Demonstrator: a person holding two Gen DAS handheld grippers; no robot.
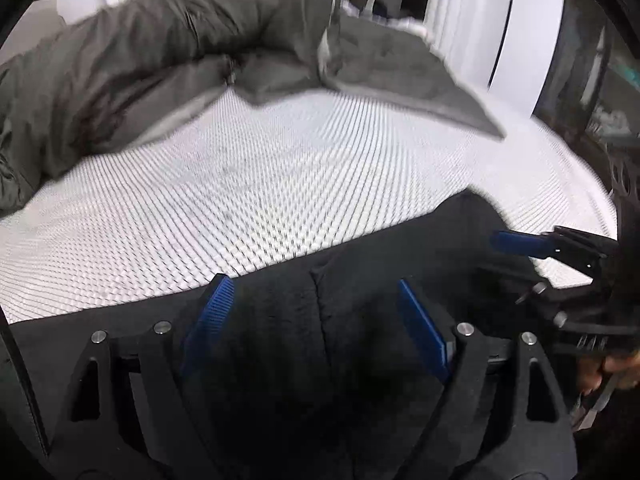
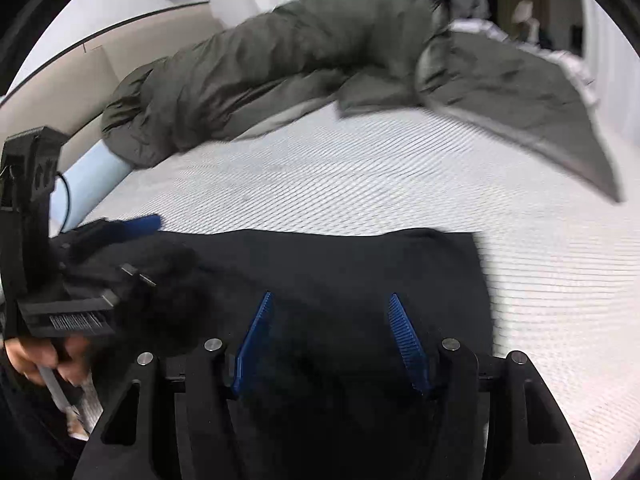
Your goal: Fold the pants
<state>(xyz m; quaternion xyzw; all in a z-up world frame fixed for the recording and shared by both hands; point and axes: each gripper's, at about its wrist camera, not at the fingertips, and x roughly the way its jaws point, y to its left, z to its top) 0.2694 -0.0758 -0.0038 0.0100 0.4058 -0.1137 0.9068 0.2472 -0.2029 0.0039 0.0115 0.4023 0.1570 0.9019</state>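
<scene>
Left wrist view shows the black pants [image 1: 360, 300] lying along the near edge of the mattress [image 1: 240, 184], with the left gripper [image 1: 316, 328] fingers apart over the cloth, not pinching. The right gripper [image 2: 332, 340] fingers also stand apart above the pants. To fold cleanly, pinch both corners evenly before lifting. Motion blur hides the seams; the near side of the pants is cut off behind the grippers.

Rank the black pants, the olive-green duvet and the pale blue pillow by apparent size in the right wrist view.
1. Olive-green duvet and black pants: too alike to rank; the pants lie nearer the camera.
2. Pale blue pillow: smallest, mostly hidden.
</scene>
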